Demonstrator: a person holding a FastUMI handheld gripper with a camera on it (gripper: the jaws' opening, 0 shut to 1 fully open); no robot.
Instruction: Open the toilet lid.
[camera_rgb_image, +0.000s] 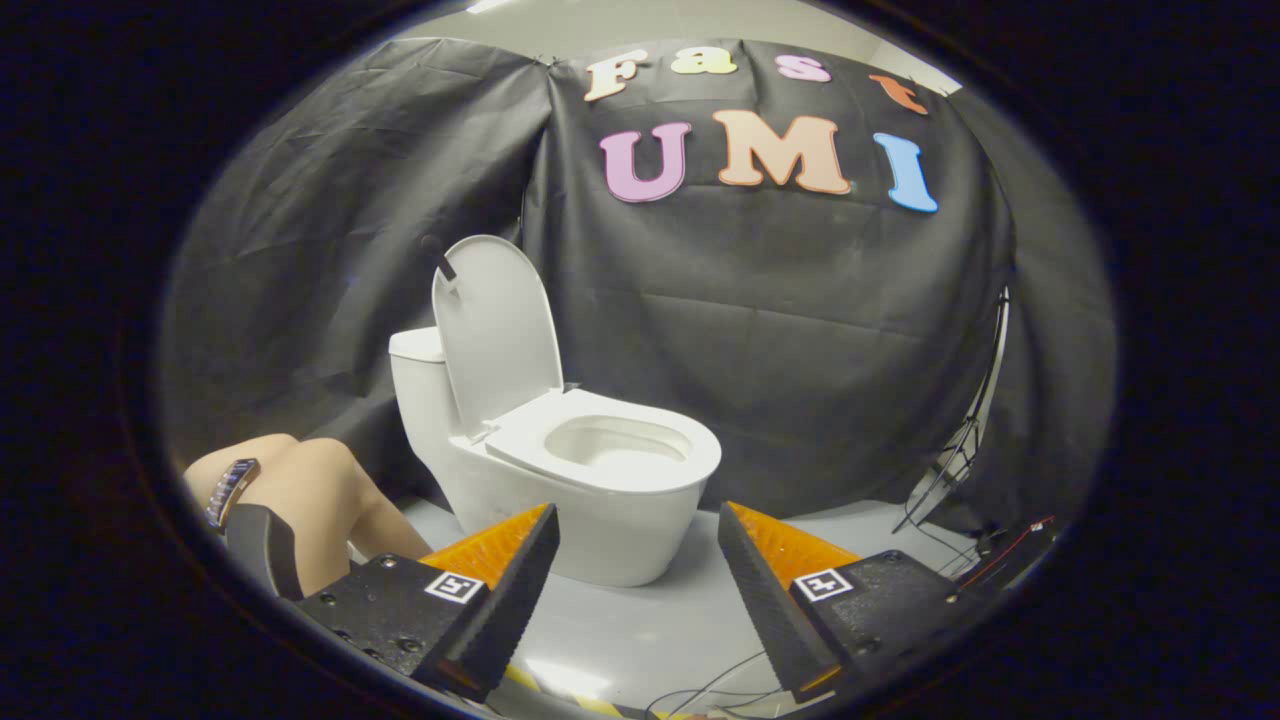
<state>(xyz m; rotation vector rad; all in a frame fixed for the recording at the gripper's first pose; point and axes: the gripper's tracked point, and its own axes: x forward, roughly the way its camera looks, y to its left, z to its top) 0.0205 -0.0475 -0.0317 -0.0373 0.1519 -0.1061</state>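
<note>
Toilet lid: it stands raised, nearly upright, leaning back against the tank of a white toilet that sits on the grey floor beyond the fingers.

Nearest the camera, the hand-held gripper has its two fingers spread wide apart, with nothing between them and nothing touching them. Each finger has a ridged inner face and carries a small square black-and-white marker on its base. Thin cables lie on the floor just below the fingers.

Beside the left finger, a person's forearm reaches in, with a watch on the wrist.

Ahead of the fingers, well apart from them, the toilet faces slightly to the right. Its seat is down, and the bowl opening is uncovered. A small dark piece rests on the lid's upper edge; what it is cannot be made out.

Farthest back, black cloth hangs as the booth's wall behind and around the toilet. To the right, thin tripod legs stand against the cloth.
</note>
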